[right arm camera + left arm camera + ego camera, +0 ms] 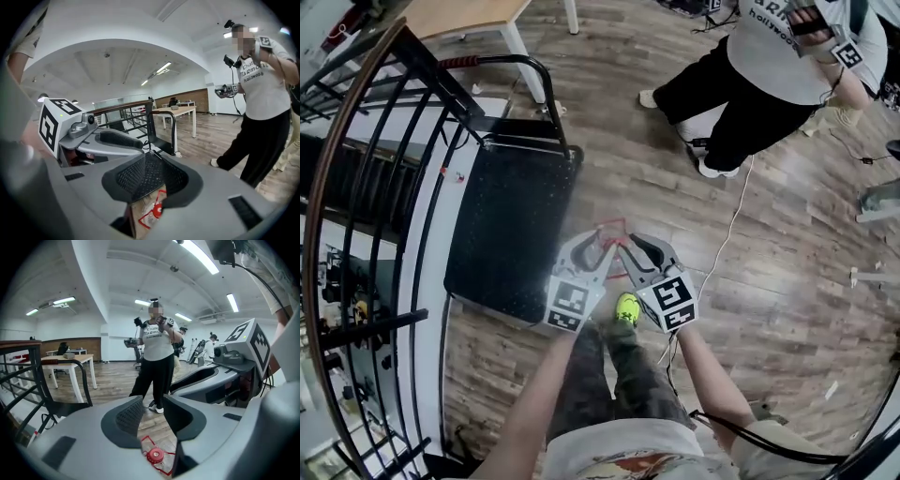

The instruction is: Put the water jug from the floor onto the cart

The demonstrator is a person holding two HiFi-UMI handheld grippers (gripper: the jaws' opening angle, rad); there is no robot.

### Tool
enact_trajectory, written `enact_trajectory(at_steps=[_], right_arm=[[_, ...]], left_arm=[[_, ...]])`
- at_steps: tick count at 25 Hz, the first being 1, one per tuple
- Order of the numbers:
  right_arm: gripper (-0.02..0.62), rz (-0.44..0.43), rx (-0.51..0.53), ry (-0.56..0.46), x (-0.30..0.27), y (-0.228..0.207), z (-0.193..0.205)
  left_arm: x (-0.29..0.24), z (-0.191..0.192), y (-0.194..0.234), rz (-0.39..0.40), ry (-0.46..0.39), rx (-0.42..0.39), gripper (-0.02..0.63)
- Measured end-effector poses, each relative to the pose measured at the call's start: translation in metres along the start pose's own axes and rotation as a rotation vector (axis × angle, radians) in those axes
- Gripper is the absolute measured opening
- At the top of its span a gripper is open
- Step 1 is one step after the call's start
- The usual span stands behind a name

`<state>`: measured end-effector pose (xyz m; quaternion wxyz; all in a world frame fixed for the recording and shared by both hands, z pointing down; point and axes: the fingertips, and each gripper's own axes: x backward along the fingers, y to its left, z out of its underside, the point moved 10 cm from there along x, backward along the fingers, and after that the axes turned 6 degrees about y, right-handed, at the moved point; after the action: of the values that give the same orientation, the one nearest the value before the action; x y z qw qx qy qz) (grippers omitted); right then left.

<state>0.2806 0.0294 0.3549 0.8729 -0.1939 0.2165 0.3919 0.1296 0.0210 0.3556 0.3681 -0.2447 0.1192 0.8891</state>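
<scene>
Clear red-capped water jug (155, 455) is sitting on the wooden floor (769, 281) beside the black cart (511, 225). Left hand-held gripper (602, 248) and right hand-held gripper (633, 251) are hovering above it, jaws apart, gripping nothing.

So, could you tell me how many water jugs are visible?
1: the water jug sits on the floor beside the cart; mainly its red cap shows. Others may be hidden.

Printed in dark letters on the bystander's white T-shirt (773, 42): "hollywood", under a larger line with only "ARM" legible. On the cubes of the left hand-held gripper (605, 247) and right hand-held gripper (628, 249): black-and-white square code markers, no letters.
</scene>
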Motion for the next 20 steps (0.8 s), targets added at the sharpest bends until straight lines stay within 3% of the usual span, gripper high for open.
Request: enact_trajectory(at_steps=[11,20], right_arm=[[0.146,0.062,0.007,0.026,-0.078,-0.030,0.050],[0.152,0.074,-0.008,0.061,-0.139,-0.058,0.106]], left_arm=[[-0.063,0.074,0.034,0.013,0.057,0.042,0.118],[-0.128,0.138,0.055,-0.042,0.096,0.073,0.121]])
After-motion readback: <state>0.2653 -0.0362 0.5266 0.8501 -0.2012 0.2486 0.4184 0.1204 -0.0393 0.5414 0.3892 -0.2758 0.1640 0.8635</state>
